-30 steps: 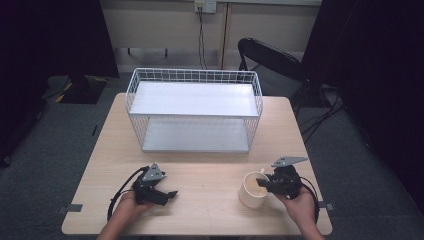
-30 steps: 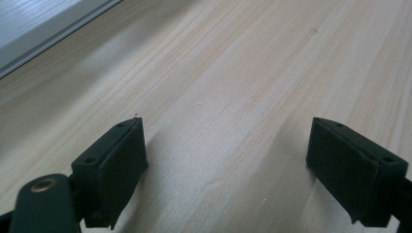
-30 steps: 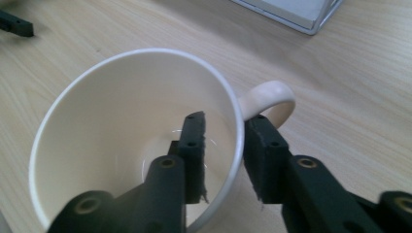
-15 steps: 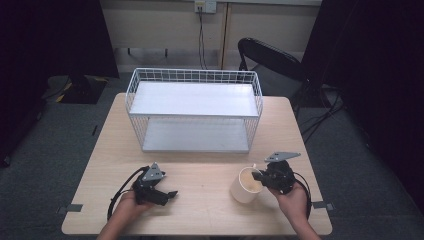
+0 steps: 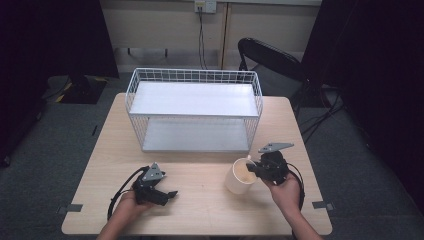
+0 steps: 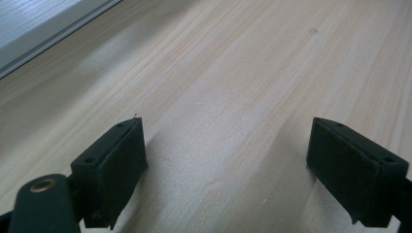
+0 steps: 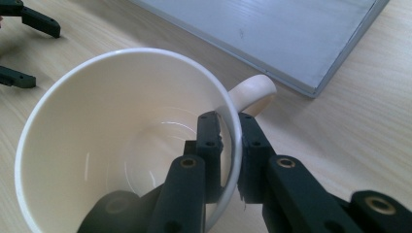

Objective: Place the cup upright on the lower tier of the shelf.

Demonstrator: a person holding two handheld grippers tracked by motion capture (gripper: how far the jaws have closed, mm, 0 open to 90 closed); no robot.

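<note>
A cream mug (image 5: 239,175) hangs tilted over the wooden table (image 5: 200,200), right of centre. My right gripper (image 5: 253,168) is shut on its rim, one jaw inside the mug (image 7: 121,141) and one outside, next to the handle (image 7: 252,92). My left gripper (image 5: 170,195) rests low on the table at the left, open, with bare wood between its fingers (image 6: 114,160). In the right gripper view, the left gripper's fingers (image 7: 34,22) show at the top left.
A white wire two-level shelf rack (image 5: 195,107) stands at the back middle of the table; its grey base board (image 7: 272,29) lies just beyond the mug. A black chair (image 5: 270,57) stands behind the table. Cables trail from both grippers.
My right gripper has carried the mug to the left and slightly away from the person, lifting and tilting it. The left gripper has stayed put.
</note>
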